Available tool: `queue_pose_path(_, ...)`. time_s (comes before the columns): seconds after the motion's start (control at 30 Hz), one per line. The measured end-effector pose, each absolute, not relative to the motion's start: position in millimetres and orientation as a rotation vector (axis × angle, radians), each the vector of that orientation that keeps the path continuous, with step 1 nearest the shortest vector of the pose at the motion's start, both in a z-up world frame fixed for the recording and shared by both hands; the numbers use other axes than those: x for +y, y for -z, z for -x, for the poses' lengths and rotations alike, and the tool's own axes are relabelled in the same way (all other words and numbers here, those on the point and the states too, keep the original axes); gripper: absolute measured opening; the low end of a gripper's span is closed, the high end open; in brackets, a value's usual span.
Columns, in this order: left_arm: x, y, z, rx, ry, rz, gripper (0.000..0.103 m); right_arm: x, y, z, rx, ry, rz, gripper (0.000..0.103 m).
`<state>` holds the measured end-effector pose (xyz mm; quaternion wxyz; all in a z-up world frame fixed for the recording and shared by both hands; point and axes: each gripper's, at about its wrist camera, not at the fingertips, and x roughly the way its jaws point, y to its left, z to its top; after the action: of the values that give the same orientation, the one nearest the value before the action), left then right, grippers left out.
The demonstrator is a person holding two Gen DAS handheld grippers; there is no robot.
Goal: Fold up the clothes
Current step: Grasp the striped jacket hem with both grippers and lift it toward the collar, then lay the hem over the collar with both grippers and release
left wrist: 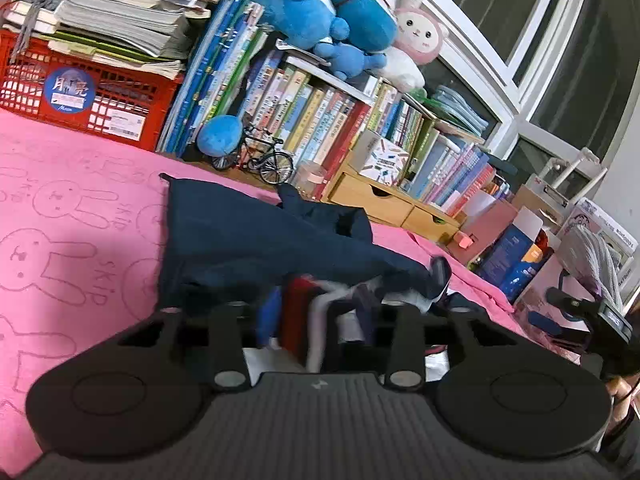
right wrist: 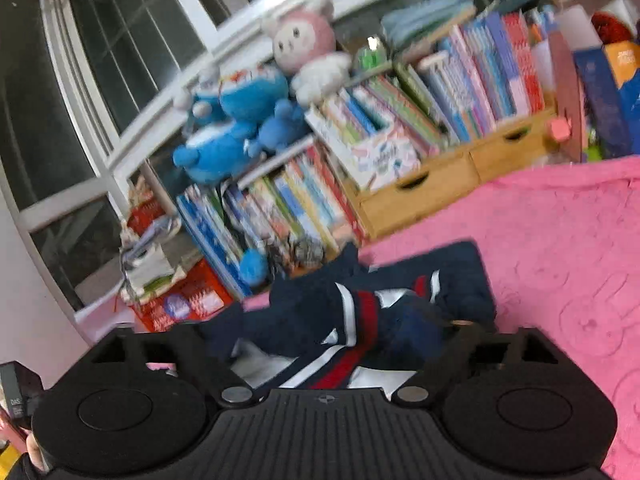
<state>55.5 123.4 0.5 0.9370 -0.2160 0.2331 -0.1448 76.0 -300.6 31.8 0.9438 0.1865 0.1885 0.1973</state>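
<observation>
Here the navy garment [left wrist: 256,236] lies just ahead of the left claw [left wrist: 316,308].

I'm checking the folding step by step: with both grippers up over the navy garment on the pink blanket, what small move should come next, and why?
Probably lower both grippers back to the navy garment and take its near edge. It lies bunched on the pink blanket, striped cuffs crumpled at the front, not yet a neat fold. The left gripper and the right gripper appear open, gripping nothing.
</observation>
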Motion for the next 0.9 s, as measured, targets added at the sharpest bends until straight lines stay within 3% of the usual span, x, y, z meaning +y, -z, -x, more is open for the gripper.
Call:
queue_pose_path(0.03, 125.8, -0.6, -58.4, 0.47, 0.285, 0.428, 0.073, -292.8, -29.9, -74.0, 0.377, -0.371, -0.281, 0.095)
queue_pose_path(0.2, 110.7, -15.4, -54.8, 0.464, 0.267, 0.12, 0.073, -233.6, -12.5, -72.4, 0.396, -0.286, 0.259, 0.083)
queue_pose_path(0.27, 89.3, -15.6, -46.2, 0.453, 0.306, -0.089, 0.073, -205.6, -1.2, -74.7, 0.425, -0.355, 0.378, 0.074)
queue_pose_path(0.33, 73.9, -15.4, -38.5, 0.44, 0.387, -0.211, 0.073, -179.4, 9.0, -79.0, 0.463, -0.433, 0.467, 0.05)
queue_pose_path(0.53, 49.1, -5.9, -66.6, 0.42, 0.425, -0.433, 0.079, -152.0, 17.7, -130.9, 0.507, -0.512, 0.546, 0.049)
queue_pose_path(0.77, 113.3, -23.5, -171.7, 0.525, 0.227, -0.055, 0.08, -169.2, 0.8, -236.1, 0.542, -0.394, 0.265, 0.063)
queue_pose_path(0.9, 118.0, -16.3, -195.8, 0.533, 0.042, -0.052, 0.08, -178.9, 26.1, -276.8, 0.63, -0.337, 0.106, 0.068)
